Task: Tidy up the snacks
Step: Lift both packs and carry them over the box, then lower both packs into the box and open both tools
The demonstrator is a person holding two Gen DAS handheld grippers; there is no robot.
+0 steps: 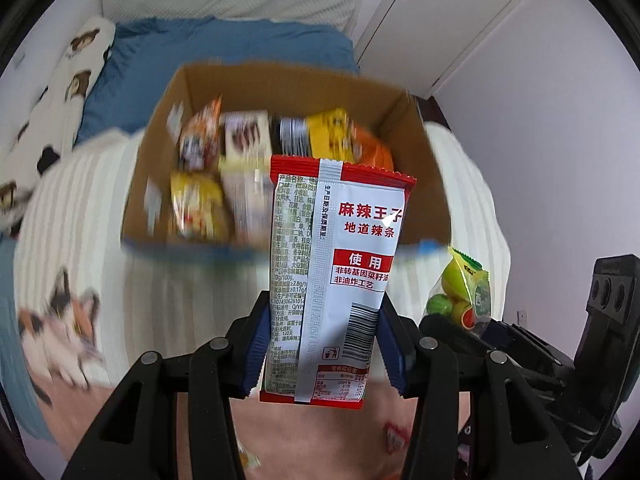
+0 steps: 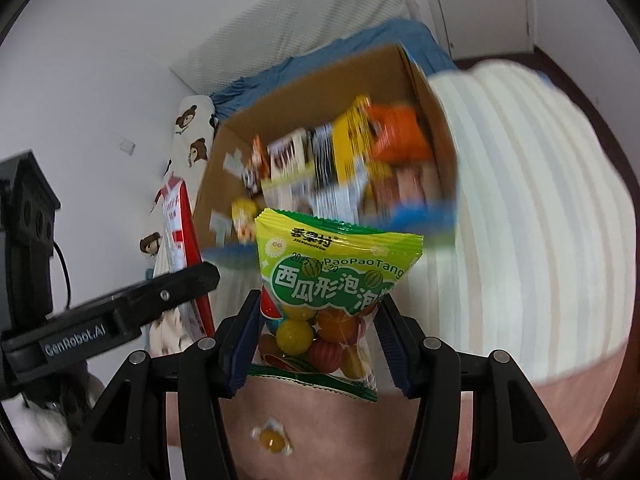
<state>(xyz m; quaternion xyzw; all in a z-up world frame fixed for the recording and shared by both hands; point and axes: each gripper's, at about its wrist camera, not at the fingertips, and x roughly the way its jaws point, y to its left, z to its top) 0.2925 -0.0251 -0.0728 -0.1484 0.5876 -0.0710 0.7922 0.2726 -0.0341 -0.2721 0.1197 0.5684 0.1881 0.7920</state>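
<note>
While the cardboard box (image 1: 208, 92) is sitting blurred on the white ribbed blanket (image 1: 80, 208) in the middle of the left wrist view, the left gripper (image 1: 322, 344) is gripping a red-and-silver spicy strip packet (image 1: 340, 248), its blue-padded fingers (image 1: 256, 344) clenched on the packet's lower sides. The packet is standing upright in the lower centre of the frame, its top edge overlapping the box's near wall, which is carrying a blue strip. Inside the box, several snack packs (image 1: 200, 200) in yellow, orange and white are lying packed together, too smeared to read.

In the right wrist view, the right gripper (image 2: 316, 344) is grasping a green bubble gum bag (image 2: 332, 276) of watermelon-shaped balls, its fingers (image 2: 394, 348) pressing in on the bag's lower half. The bag is standing upright in the lower centre, in front of the box's near wall. The box (image 2: 320, 84) is appearing tilted in the upper middle, with the blanket (image 2: 520, 220) filling the right of the frame. At the left edge the other gripper's black body is showing, with the red packet (image 2: 188, 216) edge-on beside it. A blue pillow (image 1: 200, 48) is lying behind the box at the upper centre.
</note>
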